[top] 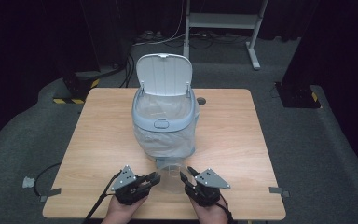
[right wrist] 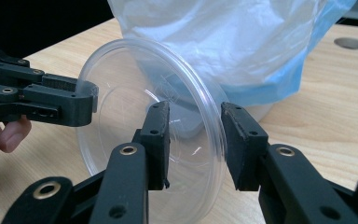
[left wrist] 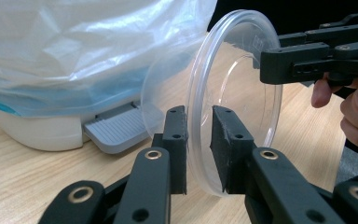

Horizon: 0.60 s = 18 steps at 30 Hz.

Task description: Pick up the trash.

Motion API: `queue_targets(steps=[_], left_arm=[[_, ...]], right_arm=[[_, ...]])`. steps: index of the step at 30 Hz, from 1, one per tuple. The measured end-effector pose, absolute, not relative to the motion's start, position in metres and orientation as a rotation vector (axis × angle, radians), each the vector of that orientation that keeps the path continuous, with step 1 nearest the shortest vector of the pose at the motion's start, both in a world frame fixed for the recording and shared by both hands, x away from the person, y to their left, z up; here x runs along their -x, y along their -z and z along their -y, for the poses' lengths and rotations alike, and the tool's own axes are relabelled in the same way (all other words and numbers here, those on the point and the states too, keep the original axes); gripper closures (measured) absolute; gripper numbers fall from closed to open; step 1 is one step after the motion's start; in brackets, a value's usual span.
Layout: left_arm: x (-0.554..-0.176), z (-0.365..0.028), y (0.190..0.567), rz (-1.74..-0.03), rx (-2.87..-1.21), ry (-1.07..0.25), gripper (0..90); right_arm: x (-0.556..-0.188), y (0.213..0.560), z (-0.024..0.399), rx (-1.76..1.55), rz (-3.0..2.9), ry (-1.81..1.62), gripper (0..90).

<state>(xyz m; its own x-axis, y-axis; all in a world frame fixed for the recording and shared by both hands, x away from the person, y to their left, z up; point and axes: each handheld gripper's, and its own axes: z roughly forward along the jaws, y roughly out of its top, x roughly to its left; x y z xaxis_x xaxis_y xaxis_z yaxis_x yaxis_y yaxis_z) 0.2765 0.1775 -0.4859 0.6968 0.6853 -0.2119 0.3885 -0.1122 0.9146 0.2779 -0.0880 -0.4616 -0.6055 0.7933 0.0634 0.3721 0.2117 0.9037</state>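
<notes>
I am holding a clear tub (top: 170, 173) just in front of the bin (top: 164, 122), my left claw (left wrist: 199, 140) pinching its rim, my right claw (right wrist: 195, 140) straddling the opposite rim, grip unclear. It looks light, thin, slippery and easily crushed, so I am keeping to the stiffer rim.

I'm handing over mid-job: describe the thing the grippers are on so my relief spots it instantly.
Find the lidded pedal bin with its plastic liner at the table's middle. Just before its foot pedal, between the two grippers, stands a clear round plastic container on edge, the one see-through dish there.
</notes>
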Motion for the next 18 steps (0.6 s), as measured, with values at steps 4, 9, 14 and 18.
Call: queue_targets(steps=[4, 9, 14, 18], left_arm=[[-0.276, -0.178, 0.483, -0.857, -1.715, -0.326, 75.6], [-0.272, -0.179, 0.479, -0.844, -1.700, -0.338, 75.8], [-0.268, -0.180, 0.473, -0.832, -1.680, -0.360, 76.2], [-0.263, -0.182, 0.464, -0.815, -1.647, -0.390, 76.2]], right_arm=[[-0.276, 0.460, 0.087, -1.064, -2.054, -1.381, 63.7], [-0.274, 0.458, 0.088, -1.049, -2.039, -1.399, 63.7], [-0.270, 0.453, 0.088, -1.021, -2.013, -1.427, 63.6], [-0.267, 0.445, 0.087, -0.996, -1.992, -1.445, 63.6]])
